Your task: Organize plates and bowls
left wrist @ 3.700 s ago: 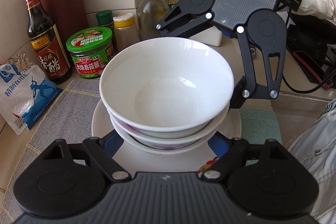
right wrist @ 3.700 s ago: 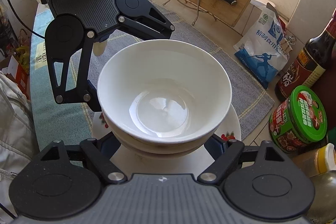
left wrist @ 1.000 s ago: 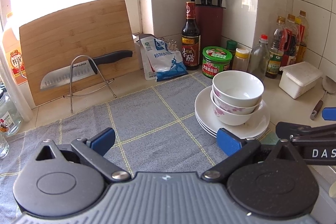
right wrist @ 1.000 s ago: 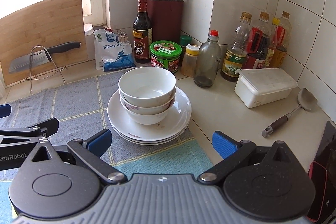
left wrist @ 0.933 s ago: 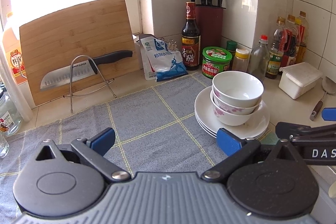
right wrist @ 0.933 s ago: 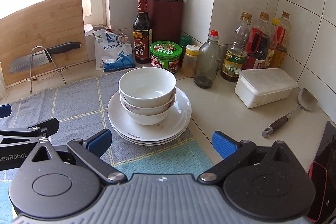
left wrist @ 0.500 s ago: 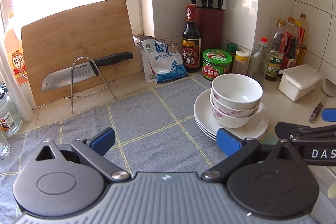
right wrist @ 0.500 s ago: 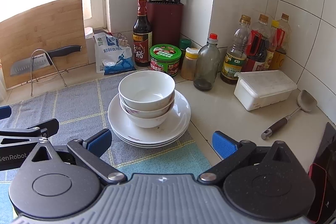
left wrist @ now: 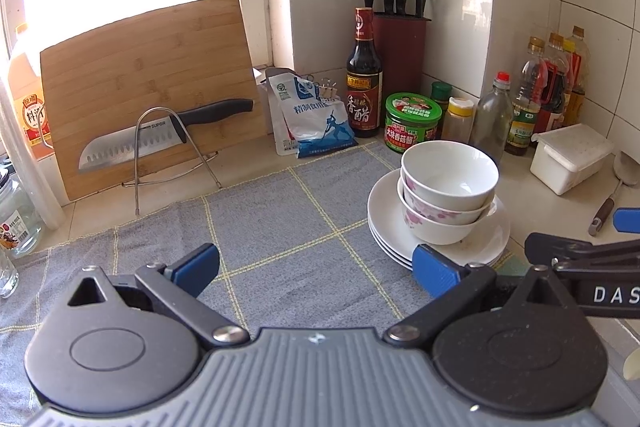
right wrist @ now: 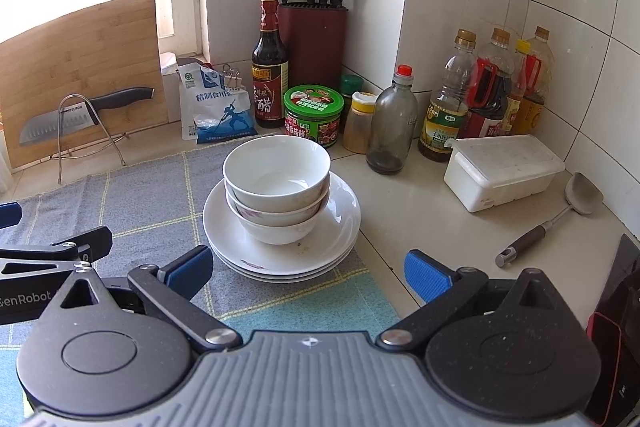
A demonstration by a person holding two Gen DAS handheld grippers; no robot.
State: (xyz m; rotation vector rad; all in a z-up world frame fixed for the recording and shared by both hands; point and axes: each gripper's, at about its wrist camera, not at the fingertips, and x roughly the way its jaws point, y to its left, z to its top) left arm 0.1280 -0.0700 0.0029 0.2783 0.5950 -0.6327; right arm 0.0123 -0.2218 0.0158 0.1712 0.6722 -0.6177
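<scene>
The two nested bowls (right wrist: 277, 183) sat in the stack of white plates (right wrist: 340, 227), the plain white bowl on top and the flower-patterned one under it. The stack rested at the right edge of the grey checked cloth (left wrist: 256, 227) on the worktop (right wrist: 420, 211), partly over the bare tile.

My right hand-held gripper (right wrist: 308, 273) hung just short of the plates, released, its blue fingertips (right wrist: 426, 275) spread wide with nothing between them; the stack lay ahead and slightly left of its centre. My left hand-held gripper (left wrist: 316, 267) was likewise released and empty over the cloth, with the stack ahead to its right, just past the right fingertip.

Behind the bowls stood a green-lidded jar (right wrist: 314, 115), a dark vinegar bottle (right wrist: 270, 79), a knife block (right wrist: 312, 47) and a salt bag (right wrist: 216, 107). To the right were oil bottles (right wrist: 448, 107), a white lidded box (right wrist: 504, 167) and a spatula (right wrist: 556, 215). Farther left a cleaver (left wrist: 160, 135) rested on a wire rack in front of a bamboo cutting board (left wrist: 148, 67).
</scene>
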